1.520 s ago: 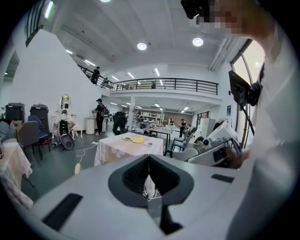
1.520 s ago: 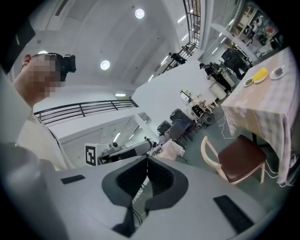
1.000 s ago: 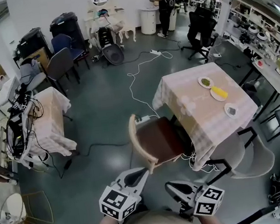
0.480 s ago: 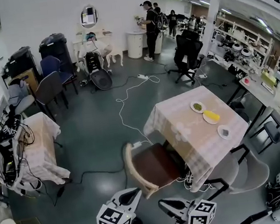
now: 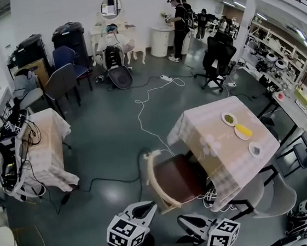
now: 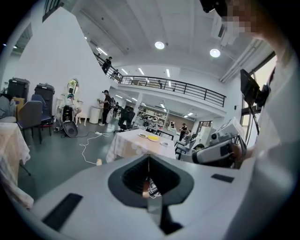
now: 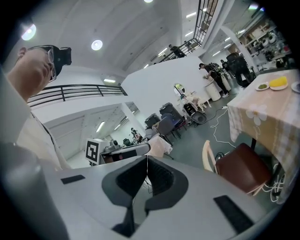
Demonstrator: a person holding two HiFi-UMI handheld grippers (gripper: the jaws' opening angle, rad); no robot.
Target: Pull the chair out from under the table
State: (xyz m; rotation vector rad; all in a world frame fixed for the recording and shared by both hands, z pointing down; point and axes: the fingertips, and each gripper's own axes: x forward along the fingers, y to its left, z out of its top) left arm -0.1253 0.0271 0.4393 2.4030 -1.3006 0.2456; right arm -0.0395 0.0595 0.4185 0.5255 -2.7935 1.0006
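The chair [image 5: 179, 177] has a brown seat and a curved cream backrest [image 5: 156, 183]. Its seat is partly tucked under the table [image 5: 209, 124], which has a pink checked cloth. My left gripper [image 5: 151, 205] is shut and empty, just short of the backrest's near end. My right gripper [image 5: 182, 219] is also shut, lower and to the right, apart from the chair. In the right gripper view the chair [image 7: 241, 168] lies to the right of the closed right gripper [image 7: 146, 159]. The left gripper [image 6: 149, 157] points toward the table [image 6: 136, 143].
Three plates [image 5: 242, 131] sit on the table. Grey chairs [image 5: 271, 189] stand at its near right. A white cable [image 5: 147, 120] trails over the floor. A second cloth-covered table [image 5: 51, 142] with equipment is at the left. People and office chairs are far back.
The head view has swung and both grippers have shifted slightly lower in it. The chair stays where it was against the table. Both pairs of jaws stay shut.
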